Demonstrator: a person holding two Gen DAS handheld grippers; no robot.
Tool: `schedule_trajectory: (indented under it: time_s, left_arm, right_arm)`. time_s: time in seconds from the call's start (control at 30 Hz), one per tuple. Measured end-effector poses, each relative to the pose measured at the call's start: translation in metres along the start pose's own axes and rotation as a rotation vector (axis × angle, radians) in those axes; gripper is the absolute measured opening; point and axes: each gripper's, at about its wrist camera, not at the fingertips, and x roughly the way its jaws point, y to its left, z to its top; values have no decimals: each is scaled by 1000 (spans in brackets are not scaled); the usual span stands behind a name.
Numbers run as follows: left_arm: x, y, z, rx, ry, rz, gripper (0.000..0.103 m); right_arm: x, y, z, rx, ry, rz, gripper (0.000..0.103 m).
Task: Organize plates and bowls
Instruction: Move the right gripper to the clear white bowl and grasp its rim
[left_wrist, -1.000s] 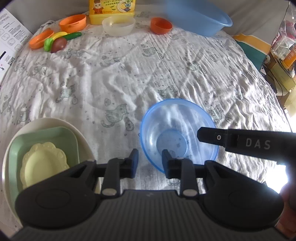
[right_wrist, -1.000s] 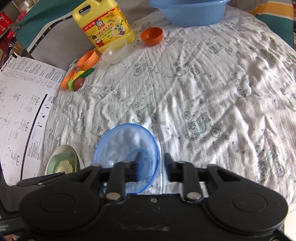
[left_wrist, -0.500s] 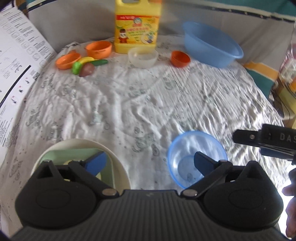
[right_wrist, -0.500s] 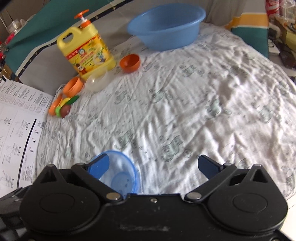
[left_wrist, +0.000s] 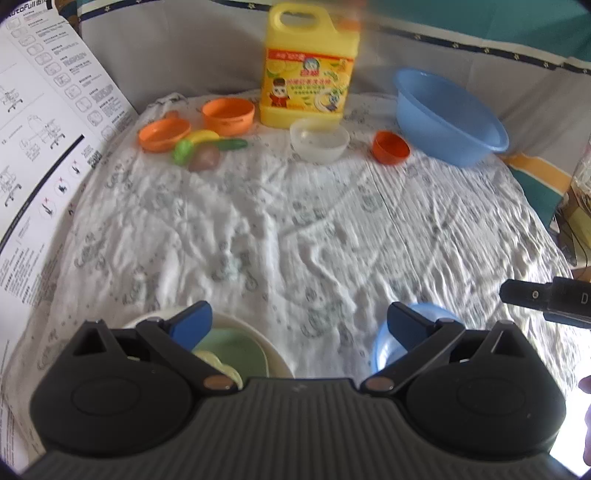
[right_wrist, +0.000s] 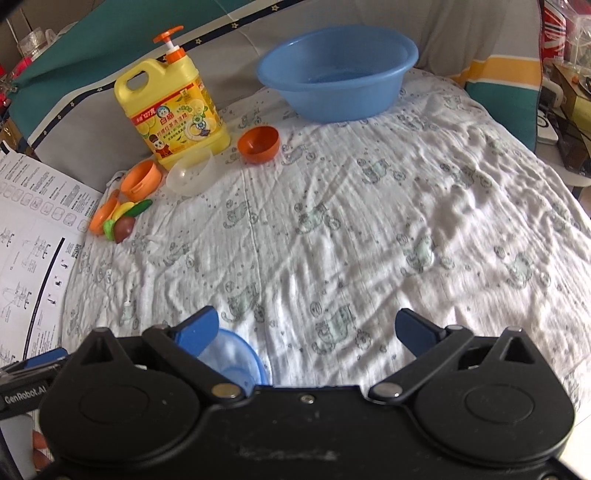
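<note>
1. Left wrist view: nested plates (cream round plate (left_wrist: 275, 360), green tray, pale yellow scalloped dish) lie at the near left edge of the cloth-covered table (left_wrist: 295, 229), apparently already stacked. Left gripper (left_wrist: 299, 325) is spread wide, empty.
2. Right wrist view: translucent blue plastic bowl (right_wrist: 236, 360) sits alone at the near edge, apart from the far-edge bowls. Right gripper (right_wrist: 306, 328) is spread wide, empty.
</note>
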Motion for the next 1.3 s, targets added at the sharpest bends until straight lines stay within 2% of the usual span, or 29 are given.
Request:
schedule_trajectory:
  time_s: [0.23, 0.47, 0.67, 0.77, 0.8, 0.97, 1.03, 1.1, 1.17, 1.23, 1.3]
  left_arm:
    - [5, 14, 28, 13, -37, 32, 103]
    - [19, 27, 71, 9, -60, 46, 103]
    - [46, 30, 113, -1, -59, 46, 103]
    - [69, 29, 132, -14, -44, 57, 103]
    - [77, 29, 137, -22, -36, 55, 103]
    - [123, 27, 158, -57, -1, 56, 101]
    - [142, 25, 164, -58, 14, 54, 96]
    - [159, 22, 170, -53, 26, 54, 88]
    - [173, 20, 176, -55, 42, 47, 81]
    - [186, 18, 182, -58, 51, 36, 75]
    - [196, 16, 186, -56, 55, 30, 71]
  right_arm:
    - [11, 18, 24, -25, 9, 18, 103]
    - [36, 50, 60, -44, 37, 62, 103]
    - [59, 76, 97, -37, 29, 113, 102]
    - [76, 86, 120, -29, 22, 146, 98]
    - [83, 89, 128, -28, 21, 154, 96]
    - [126, 101, 158, -32, 42, 174, 74]
    - [142, 109, 166, -56, 46, 179, 68]
    - [160, 116, 174, -76, 59, 184, 60]
    - [178, 121, 179, -91, 79, 179, 44]
    - [194, 125, 184, -105, 99, 172, 37]
    - [208, 131, 186, -125, 112, 163, 36]
